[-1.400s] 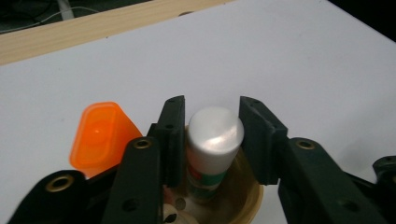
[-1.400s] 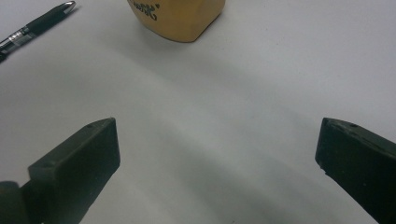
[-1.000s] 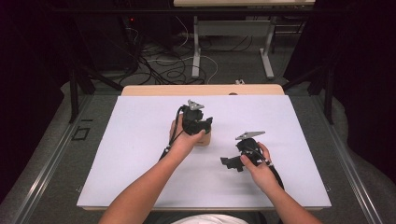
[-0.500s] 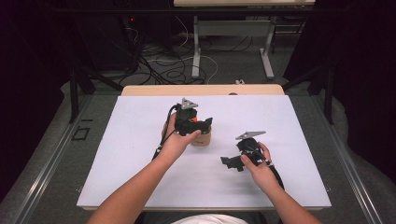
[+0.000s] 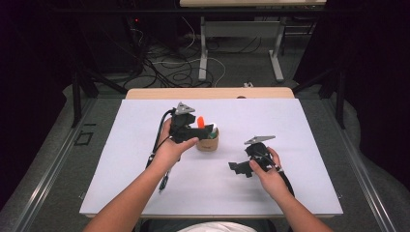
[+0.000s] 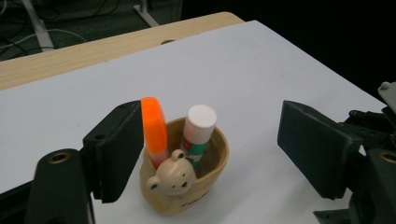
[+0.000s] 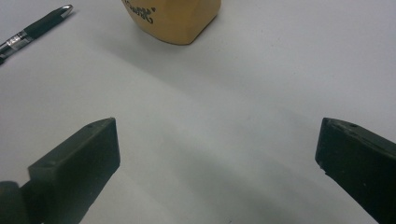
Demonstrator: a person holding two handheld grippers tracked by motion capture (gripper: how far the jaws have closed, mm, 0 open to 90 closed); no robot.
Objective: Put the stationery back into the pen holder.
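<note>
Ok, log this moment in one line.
left gripper: jaws just opening, off orange marker | bear cup: upright | right gripper: open, empty

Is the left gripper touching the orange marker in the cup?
Cannot tell. In the left gripper view one jaw overlaps the orange marker edge; no gap or contact shows.

A white table top (image 5: 145, 193) with a pale wooden far edge (image 5: 208, 93) is lit brightly. Beyond it, grey carpet (image 5: 159, 77) strewn with cables (image 5: 169, 63) and white desk legs (image 5: 205, 53) are seen in darkness.
</note>
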